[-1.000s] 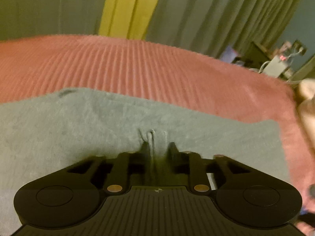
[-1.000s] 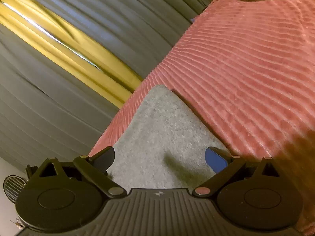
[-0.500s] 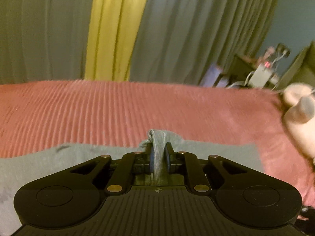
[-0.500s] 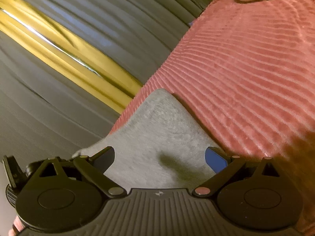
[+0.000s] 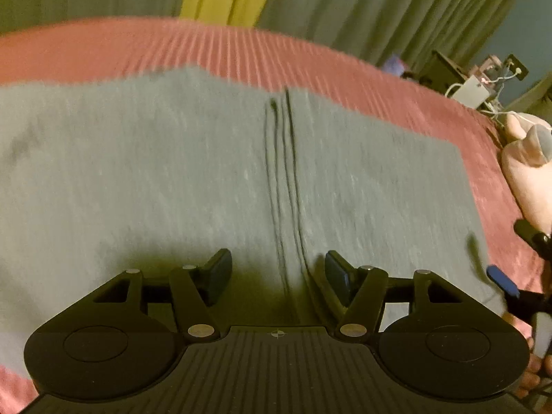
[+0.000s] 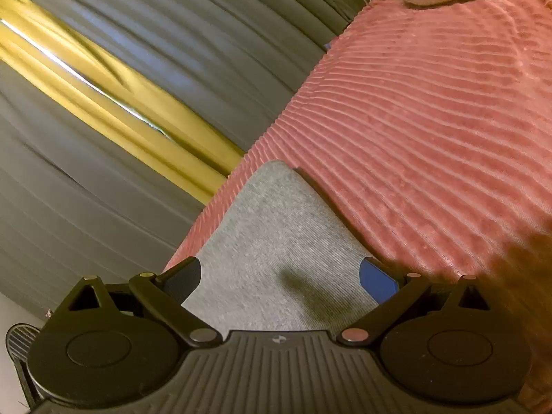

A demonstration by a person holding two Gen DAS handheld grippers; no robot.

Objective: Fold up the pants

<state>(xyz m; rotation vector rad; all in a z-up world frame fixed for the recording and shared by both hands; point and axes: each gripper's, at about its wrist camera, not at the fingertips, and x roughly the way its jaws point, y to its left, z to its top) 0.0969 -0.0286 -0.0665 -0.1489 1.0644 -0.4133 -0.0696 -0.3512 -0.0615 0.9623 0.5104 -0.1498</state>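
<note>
A fold is being released: the left hand-held gripper (image 5: 276, 272) is opening over the pants (image 5: 172, 172); the right hand-held gripper (image 6: 279, 276) is held unclenched. Regrasping is called for next.

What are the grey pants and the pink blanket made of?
Pants: probably soft cotton knit, matte; fine speckled grey weave and soft creases show. Blanket: probably plush ribbed fleece or chenille, slightly shiny; raised fuzzy ridges run across it.

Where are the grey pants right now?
Grey pants lie flat on the pink bedspread, filling the left wrist view, a corner between the right gripper fingers.
</note>
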